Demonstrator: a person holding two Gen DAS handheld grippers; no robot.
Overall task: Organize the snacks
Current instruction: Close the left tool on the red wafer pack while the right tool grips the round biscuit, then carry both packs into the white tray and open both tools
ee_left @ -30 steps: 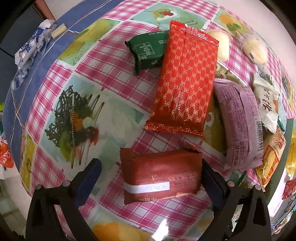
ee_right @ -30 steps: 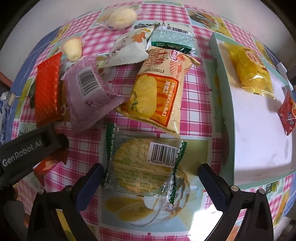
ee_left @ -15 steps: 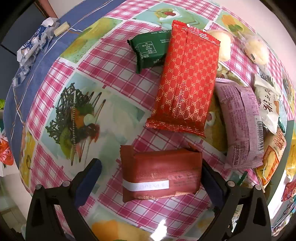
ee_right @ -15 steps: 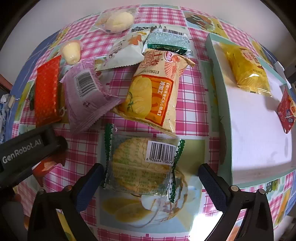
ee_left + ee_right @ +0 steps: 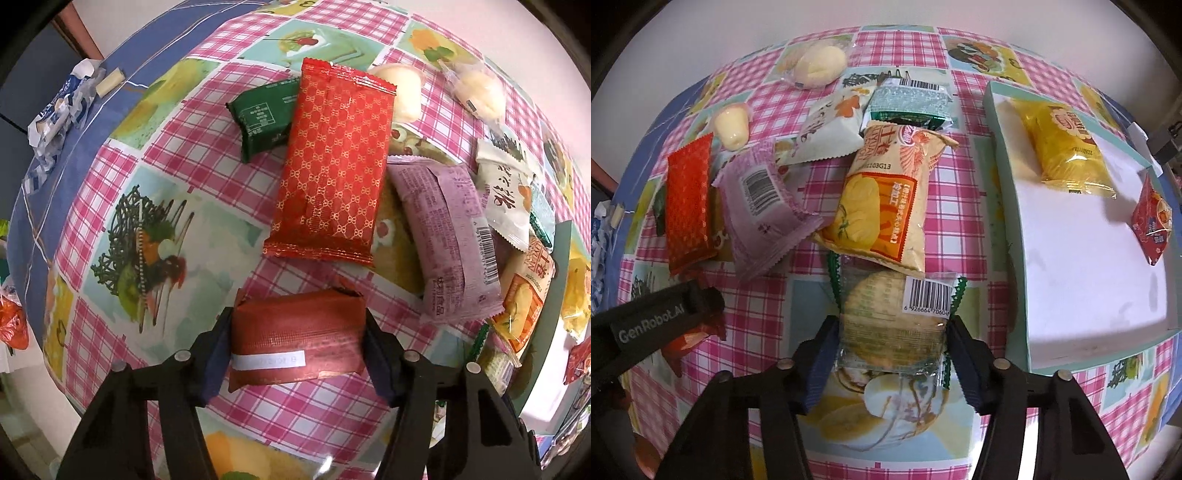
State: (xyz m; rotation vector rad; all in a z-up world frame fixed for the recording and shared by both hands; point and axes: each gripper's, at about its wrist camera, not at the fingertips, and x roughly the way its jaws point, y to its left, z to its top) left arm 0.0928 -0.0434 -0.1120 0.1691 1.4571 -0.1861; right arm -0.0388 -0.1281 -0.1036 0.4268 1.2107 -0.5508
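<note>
Both grippers' jaws, wide a second ago, are closing: left gripper [image 5: 297,341] pinching dark-red foil snack packet [image 5: 297,341], right gripper [image 5: 890,345] squeezing clear green-edged cracker packet [image 5: 892,317]; grasp step, next probably lift toward white mint-rimmed tray [image 5: 1012,206].

Both fisheye views are brightly and evenly lit, colours saturated, with strong barrel distortion bending the pink checked plastic tablecloth [image 5: 173,122] into a dome and black vignetting at the corners. White glare spots sit on the cloth near the lower edges. Focus is sharp centrally; a soft shadow falls across the pale white-floored tray [image 5: 1082,280].
</note>
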